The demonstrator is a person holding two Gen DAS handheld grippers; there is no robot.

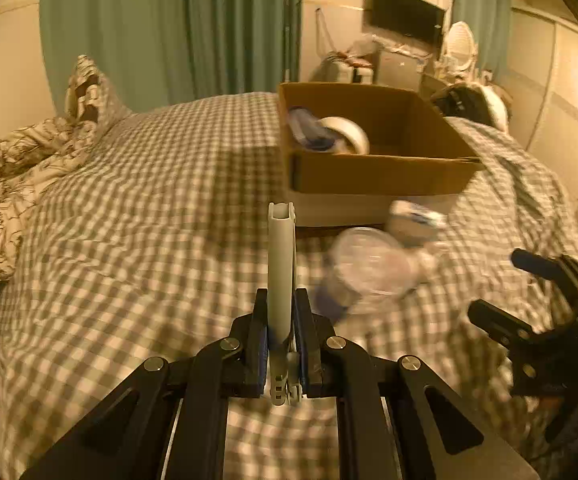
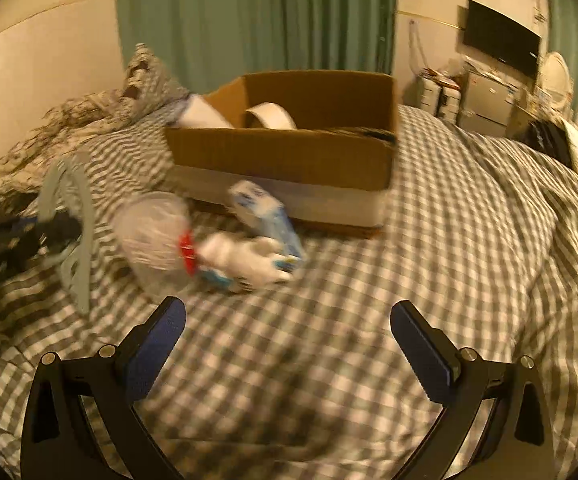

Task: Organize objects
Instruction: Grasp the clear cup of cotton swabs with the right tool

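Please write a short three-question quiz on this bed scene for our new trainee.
1. True or false: the left gripper is shut on the grey hanger.
2. The right gripper is: A) open, B) shut on the clear cup.
3. Fill in: the roll of tape lies inside the ____.

Key: 1 true; 2 A; 3 cardboard box.
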